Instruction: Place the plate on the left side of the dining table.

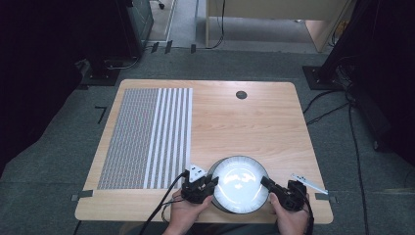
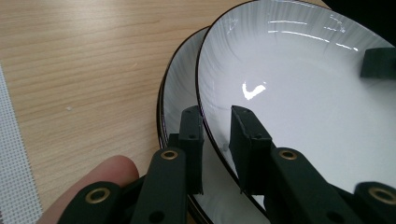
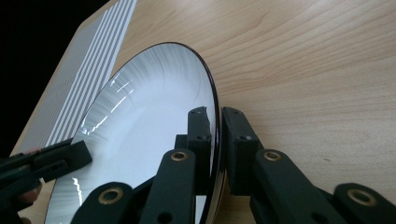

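A white plate (image 1: pixel 240 183) with a thin dark rim is at the table's front edge, between both grippers. In the left gripper view this top plate (image 2: pixel 289 93) is tilted above a second, matching plate (image 2: pixel 180 88) lying under it. My left gripper (image 2: pixel 219 140) has its jaws either side of the top plate's left rim, shut on it; it shows in the high view too (image 1: pixel 211 183). My right gripper (image 3: pixel 216 135) is clamped on the opposite rim of the plate (image 3: pixel 149 121), at the plate's right in the high view (image 1: pixel 266 185).
A grey and white striped woven mat (image 1: pixel 147 137) covers the left part of the wooden table (image 1: pixel 244 122). A small black round cap (image 1: pixel 241 95) sits in the tabletop at the far middle. Cables trail on the floor around the table.
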A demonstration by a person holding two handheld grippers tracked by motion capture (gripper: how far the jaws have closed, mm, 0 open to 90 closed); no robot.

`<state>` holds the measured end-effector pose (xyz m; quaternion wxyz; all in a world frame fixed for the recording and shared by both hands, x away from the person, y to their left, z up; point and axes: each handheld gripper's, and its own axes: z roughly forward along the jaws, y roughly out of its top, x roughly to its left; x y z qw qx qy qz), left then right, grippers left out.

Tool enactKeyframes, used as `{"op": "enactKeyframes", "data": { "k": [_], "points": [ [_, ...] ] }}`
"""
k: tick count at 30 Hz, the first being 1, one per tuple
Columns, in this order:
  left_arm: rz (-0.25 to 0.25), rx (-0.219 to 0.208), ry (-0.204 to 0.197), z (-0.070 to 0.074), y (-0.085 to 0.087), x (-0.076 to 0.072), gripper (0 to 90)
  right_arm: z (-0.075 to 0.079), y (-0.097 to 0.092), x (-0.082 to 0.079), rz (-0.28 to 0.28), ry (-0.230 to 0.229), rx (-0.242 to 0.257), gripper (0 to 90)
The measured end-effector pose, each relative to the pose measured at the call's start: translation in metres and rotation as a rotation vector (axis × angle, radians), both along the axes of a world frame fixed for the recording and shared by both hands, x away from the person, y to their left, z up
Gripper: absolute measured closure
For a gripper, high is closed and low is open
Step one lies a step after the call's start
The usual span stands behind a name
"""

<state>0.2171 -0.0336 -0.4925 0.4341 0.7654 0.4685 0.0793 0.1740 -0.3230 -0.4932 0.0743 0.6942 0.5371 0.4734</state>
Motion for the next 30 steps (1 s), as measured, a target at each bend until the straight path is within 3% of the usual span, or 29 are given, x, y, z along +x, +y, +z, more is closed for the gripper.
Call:
{"op": "enactKeyframes", "data": {
  "k": [10, 11, 15, 16, 22, 30],
  "points": [
    [0.02, -0.007, 0.0, 0.002, 0.002, 0.004, 78.5, 0.003, 0.003, 0.0, 0.062, 0.021, -0.081, 79.8],
    [0.025, -0.006, -0.003, 0.002, 0.002, 0.004, 78.8, 0.005, 0.004, -0.001, 0.068, 0.021, -0.12, 76.1],
    [0.028, -0.003, -0.009, 0.001, 0.001, 0.004, 79.1, 0.008, 0.0, -0.003, 0.064, 0.032, -0.101, 77.6],
    [0.027, 0.0, -0.012, 0.001, 0.001, 0.003, 79.1, 0.008, -0.003, -0.002, 0.078, 0.036, -0.072, 80.2],
    [0.027, -0.001, -0.011, 0.002, 0.002, 0.003, 79.5, 0.009, 0.0, -0.002, 0.067, 0.05, -0.085, 81.4],
    [0.03, -0.021, -0.027, 0.008, 0.005, -0.001, 80.8, 0.012, 0.001, -0.002, 0.003, 0.045, -0.03, 86.2]
  ]
}}
